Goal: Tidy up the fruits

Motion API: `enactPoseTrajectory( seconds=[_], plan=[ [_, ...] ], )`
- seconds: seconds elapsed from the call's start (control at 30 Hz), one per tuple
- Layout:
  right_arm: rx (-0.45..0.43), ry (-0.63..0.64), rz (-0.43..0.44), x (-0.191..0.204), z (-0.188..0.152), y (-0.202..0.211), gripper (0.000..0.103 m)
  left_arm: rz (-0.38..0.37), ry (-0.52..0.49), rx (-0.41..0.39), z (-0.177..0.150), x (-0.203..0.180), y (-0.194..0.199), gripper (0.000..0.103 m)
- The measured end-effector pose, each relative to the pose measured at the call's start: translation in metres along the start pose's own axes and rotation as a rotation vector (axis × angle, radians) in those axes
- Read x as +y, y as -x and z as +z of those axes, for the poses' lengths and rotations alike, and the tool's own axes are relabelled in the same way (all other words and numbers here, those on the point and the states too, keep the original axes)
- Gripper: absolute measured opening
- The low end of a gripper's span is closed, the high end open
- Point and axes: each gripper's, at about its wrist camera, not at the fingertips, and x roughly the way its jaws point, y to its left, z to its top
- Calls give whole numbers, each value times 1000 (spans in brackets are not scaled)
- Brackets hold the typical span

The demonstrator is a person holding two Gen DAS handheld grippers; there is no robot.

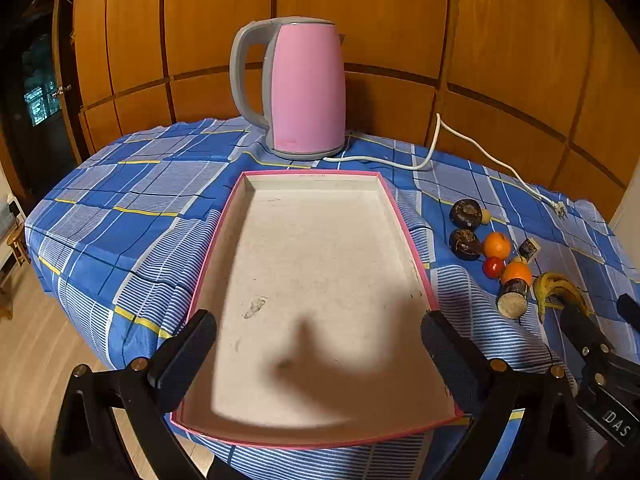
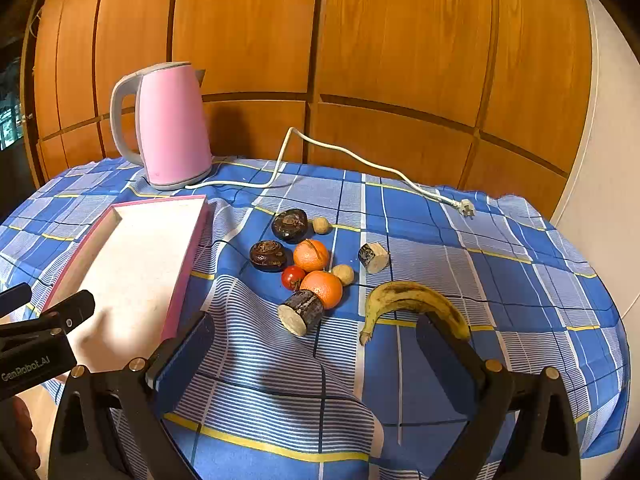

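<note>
The desk [image 2: 500, 240] carries an empty tray [image 1: 320, 280] at the left of the right wrist view, with fruit clustered mid-frame; the banana [image 2: 412, 298] lies crosswise, just ahead of the right hand-held gripper [image 2: 312, 344], which is nearer. Both it and the left hand-held gripper [image 1: 320, 340] are spread, holding nothing; the left hangs over the tray.

Far end of banana [image 2: 412, 300] hidden behind right gripper [image 2: 312, 340] finger. In left wrist view, banana [image 1: 558, 286] partly covered by that gripper's finger, far orange [image 1: 517, 272] overlapped by cut stem piece [image 1: 513, 298]. Small pale round items [image 2: 343, 274] too small to identify.
</note>
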Motion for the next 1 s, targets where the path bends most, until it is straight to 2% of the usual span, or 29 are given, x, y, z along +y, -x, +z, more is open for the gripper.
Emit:
enactPoseTrajectory(
  seconds=[1.0],
  plan=[
    [-2,-22,4,-8,3,-1,102,-26,-23,3,0,-13,3,103]
  ],
)
